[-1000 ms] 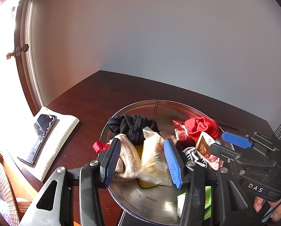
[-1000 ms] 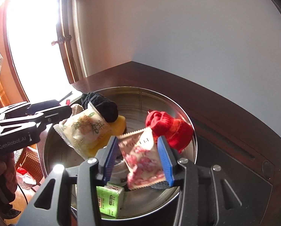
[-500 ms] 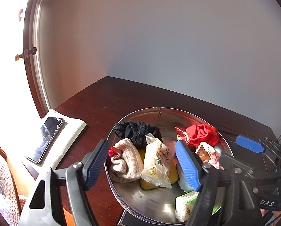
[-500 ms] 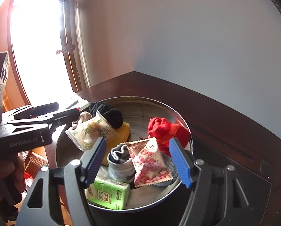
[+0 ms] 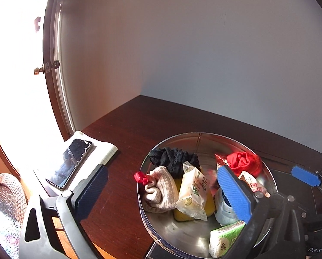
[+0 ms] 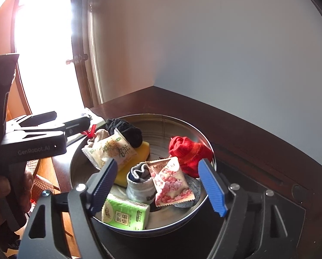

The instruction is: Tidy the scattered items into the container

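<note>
A round metal bowl [image 5: 204, 138] [image 6: 161, 120] sits on the dark wooden table. In it lie a cream snack packet [image 5: 193, 194] [image 6: 111, 149], a pink snack packet [image 6: 171, 181], a red sock [image 5: 244, 161] [image 6: 187, 151], a black sock [image 5: 171, 157], a beige sock [image 5: 158, 190], a grey sock [image 6: 139, 183], a yellow block [image 6: 143, 149] and a green tissue pack [image 5: 223, 239] [image 6: 126, 213]. My left gripper [image 5: 163, 194] is open and empty above the bowl's near left. My right gripper [image 6: 158, 181] is open and empty above the bowl's near side.
A phone [image 5: 72, 161] lies on a white notepad [image 5: 104, 151] at the table's left edge by the bright window. A wicker chair [image 5: 3, 198] stands lower left. The bowl rests on a black pad [image 6: 258, 194]. A wall corner closes the table's back.
Both grippers have opened and let go of their snack packets, which now lie in the bowl. Both have pulled back and up from the bowl.
</note>
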A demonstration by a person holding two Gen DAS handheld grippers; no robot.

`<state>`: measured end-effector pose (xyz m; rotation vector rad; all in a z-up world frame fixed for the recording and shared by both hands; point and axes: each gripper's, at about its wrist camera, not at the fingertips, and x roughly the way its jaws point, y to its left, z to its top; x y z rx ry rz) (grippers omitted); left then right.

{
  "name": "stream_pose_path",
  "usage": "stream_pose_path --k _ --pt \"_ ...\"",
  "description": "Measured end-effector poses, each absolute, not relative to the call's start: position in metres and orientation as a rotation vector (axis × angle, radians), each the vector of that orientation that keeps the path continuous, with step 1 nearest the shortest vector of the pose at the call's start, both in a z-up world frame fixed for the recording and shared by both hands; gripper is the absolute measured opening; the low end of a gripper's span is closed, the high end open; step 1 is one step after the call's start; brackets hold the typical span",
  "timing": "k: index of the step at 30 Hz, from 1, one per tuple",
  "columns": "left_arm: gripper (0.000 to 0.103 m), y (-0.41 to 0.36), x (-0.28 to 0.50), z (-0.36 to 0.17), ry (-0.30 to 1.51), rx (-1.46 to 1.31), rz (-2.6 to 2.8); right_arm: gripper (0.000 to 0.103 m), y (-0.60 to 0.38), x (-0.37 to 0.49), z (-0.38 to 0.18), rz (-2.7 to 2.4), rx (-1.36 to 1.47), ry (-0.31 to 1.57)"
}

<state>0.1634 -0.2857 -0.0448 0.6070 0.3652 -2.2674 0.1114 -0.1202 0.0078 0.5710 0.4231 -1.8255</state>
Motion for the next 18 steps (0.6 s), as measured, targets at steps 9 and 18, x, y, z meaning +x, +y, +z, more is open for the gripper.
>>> stream_pose_path --k 9,18 --pt "0.102 -0.271 0.170 -0.027 0.283 0.500 -2.329 0.082 -0.115 0.112 0.009 -1.840 0.567 0.419" --pt "0.102 -0.264 0.170 -0.023 0.241 0.476 -2.359 0.085 -0.111 0.112 0.011 -1.840 0.563 0.403"
